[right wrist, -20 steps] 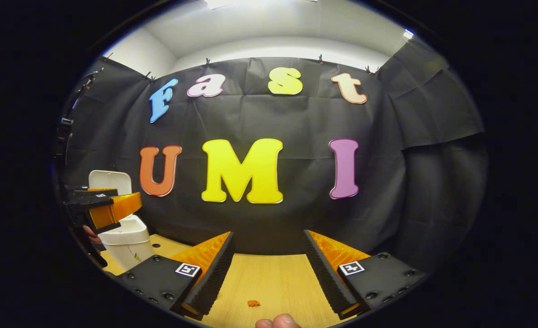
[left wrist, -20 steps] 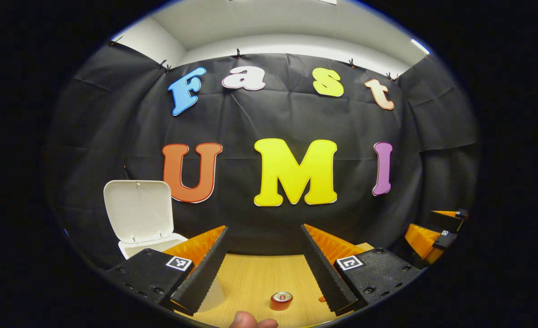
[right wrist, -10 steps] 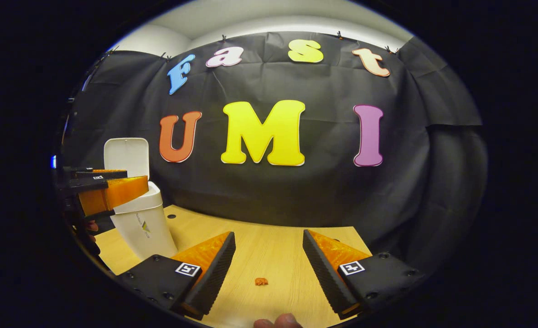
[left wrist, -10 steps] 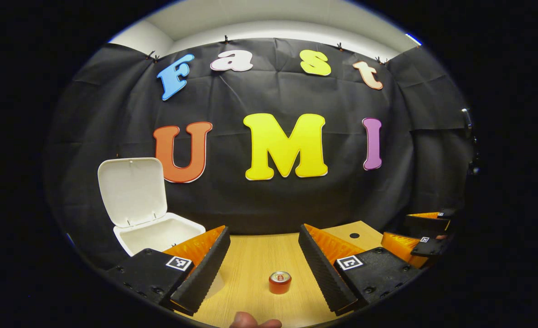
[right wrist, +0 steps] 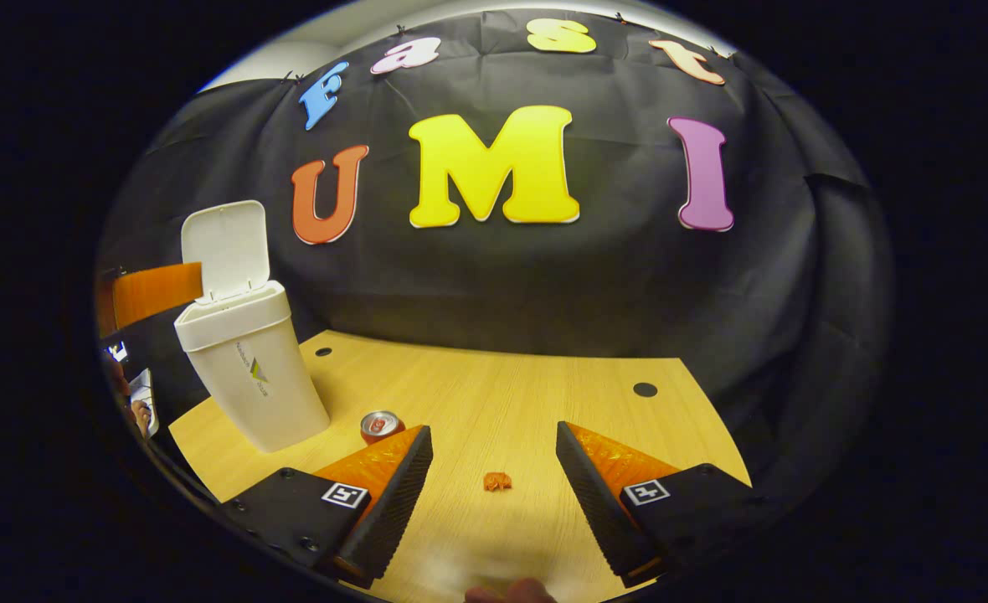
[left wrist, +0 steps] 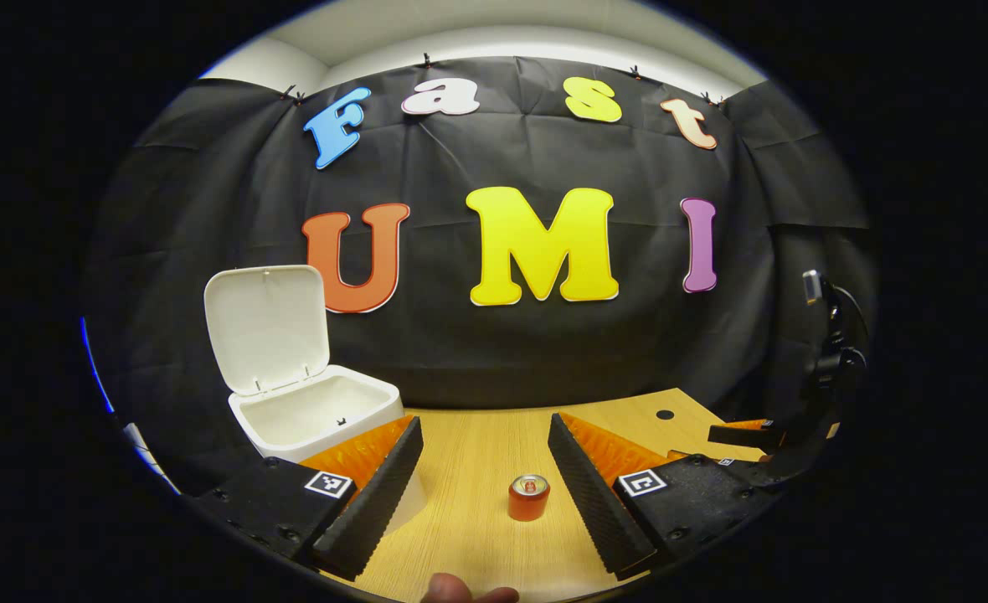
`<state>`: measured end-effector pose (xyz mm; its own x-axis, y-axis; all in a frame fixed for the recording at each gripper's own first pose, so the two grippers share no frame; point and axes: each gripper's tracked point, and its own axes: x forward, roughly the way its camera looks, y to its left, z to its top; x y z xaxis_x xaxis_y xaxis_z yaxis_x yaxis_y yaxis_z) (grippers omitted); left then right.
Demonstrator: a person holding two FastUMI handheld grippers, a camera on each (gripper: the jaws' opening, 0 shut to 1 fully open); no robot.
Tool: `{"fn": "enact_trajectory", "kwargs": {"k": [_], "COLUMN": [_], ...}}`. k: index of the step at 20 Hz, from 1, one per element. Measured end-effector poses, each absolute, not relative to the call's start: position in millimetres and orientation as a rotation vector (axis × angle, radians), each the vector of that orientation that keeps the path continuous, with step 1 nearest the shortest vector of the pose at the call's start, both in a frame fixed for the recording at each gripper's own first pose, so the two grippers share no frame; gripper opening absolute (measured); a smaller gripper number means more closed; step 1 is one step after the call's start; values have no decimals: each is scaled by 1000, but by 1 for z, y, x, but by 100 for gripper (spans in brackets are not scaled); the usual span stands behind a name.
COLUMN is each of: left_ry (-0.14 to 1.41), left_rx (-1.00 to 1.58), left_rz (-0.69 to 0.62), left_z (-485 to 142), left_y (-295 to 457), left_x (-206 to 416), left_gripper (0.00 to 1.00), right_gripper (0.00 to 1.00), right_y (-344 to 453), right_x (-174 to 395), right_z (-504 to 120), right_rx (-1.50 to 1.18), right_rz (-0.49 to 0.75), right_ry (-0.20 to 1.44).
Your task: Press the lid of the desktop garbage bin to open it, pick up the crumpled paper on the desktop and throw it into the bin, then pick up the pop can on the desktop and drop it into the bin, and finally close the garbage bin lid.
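Note:
The white bin (left wrist: pixel 318 414) stands at the left with its lid (left wrist: pixel 266 328) flipped up and its inside bare. A red pop can (left wrist: pixel 529 497) stands upright on the wooden table (left wrist: pixel 460 536), between the spread fingers of my open left gripper (left wrist: pixel 484 427) and some way beyond them. In the right gripper view, the small orange crumpled paper (right wrist: pixel 497 481) lies on the table just past my open right gripper (right wrist: pixel 492 435), centred between its fingers. The can (right wrist: pixel 379 425) stands left of that, beside the bin (right wrist: pixel 253 377). Neither gripper holds anything.
The other gripper (left wrist: pixel 753 435) reaches in low at the right edge of the left gripper view. Two small round holes (right wrist: pixel 645 389) mark the back of the tabletop. The black cloth wall closes the table's far side. A thumb tip (left wrist: pixel 460 591) shows at the bottom edge.
Both views have tipped down, showing more tabletop. The right gripper has come nearer the paper, and the can has entered its view. The bin lid stays open; both grippers stay open.

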<state>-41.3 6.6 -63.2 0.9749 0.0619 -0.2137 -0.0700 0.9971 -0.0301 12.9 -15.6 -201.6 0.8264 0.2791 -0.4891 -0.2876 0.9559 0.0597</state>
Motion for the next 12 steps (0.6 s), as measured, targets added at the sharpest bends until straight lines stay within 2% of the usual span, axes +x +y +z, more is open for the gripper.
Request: {"fn": "enact_trajectory", "kwargs": {"k": [12], "left_ry": [302], "left_rx": [1], "left_rz": [200], "left_z": [-87], "left_y": [48], "left_x": [-77], "left_gripper": [99], "right_gripper": [95], "right_y": [-6], "right_x": [49], "right_z": [-318], "right_rx": [-94], "right_rz": [303], "right_ry": [727]}}
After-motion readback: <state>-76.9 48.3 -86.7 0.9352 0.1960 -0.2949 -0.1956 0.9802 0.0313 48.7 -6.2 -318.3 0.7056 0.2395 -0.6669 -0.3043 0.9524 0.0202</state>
